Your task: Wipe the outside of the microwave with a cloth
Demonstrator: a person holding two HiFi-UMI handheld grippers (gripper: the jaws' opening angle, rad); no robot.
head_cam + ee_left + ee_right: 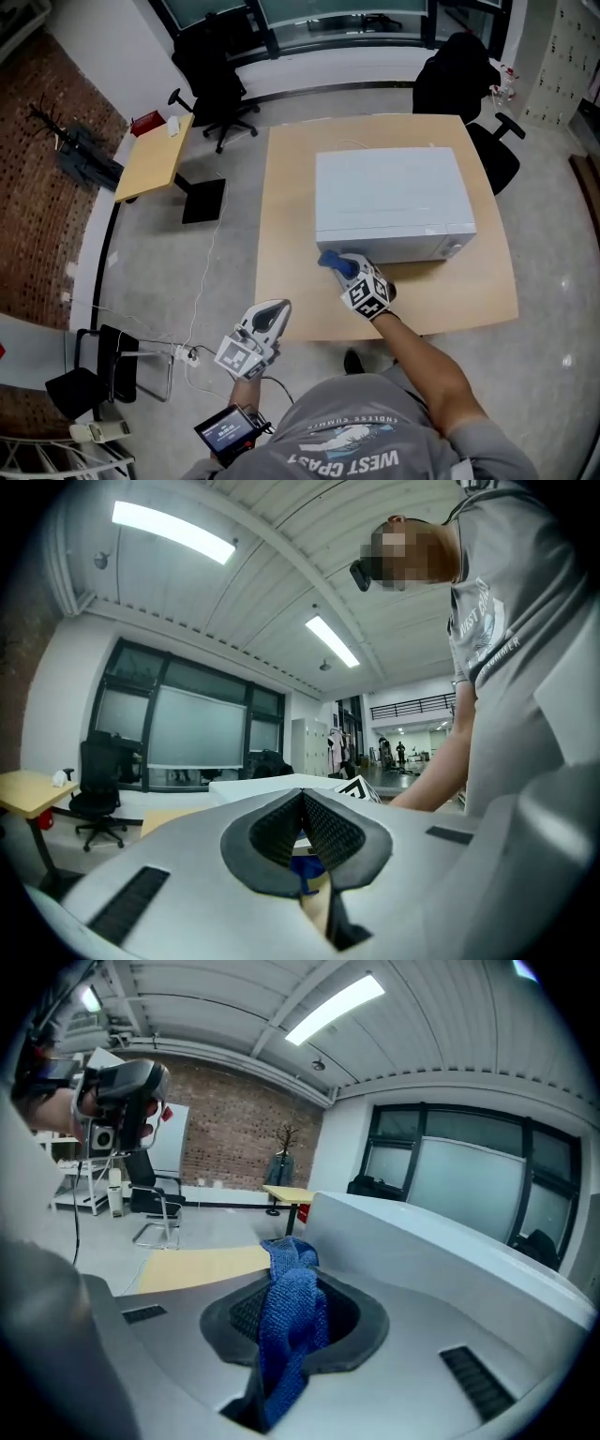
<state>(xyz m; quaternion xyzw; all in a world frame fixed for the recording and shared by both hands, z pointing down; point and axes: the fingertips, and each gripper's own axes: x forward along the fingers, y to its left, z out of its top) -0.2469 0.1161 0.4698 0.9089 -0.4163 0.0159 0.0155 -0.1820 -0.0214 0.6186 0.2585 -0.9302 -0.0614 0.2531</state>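
A white microwave [394, 202] stands on the wooden table [291, 234], its front facing me. My right gripper [341, 268] is at the microwave's lower left front corner, shut on a blue knitted cloth [332, 262]. In the right gripper view the cloth [291, 1326] hangs bunched between the pads, and the microwave's side [441, 1251] runs along the right. My left gripper [272, 314] hovers beyond the table's near left corner, shut with nothing in it. In the left gripper view its pads [328, 832] meet, and the microwave [267, 782] and a bit of blue cloth [305, 869] show behind them.
A small wooden desk [155, 155] stands to the left. Black office chairs [220, 75] sit at the far side, another [469, 84] behind the microwave. A white cable with a power strip [187, 353] runs over the floor at the left.
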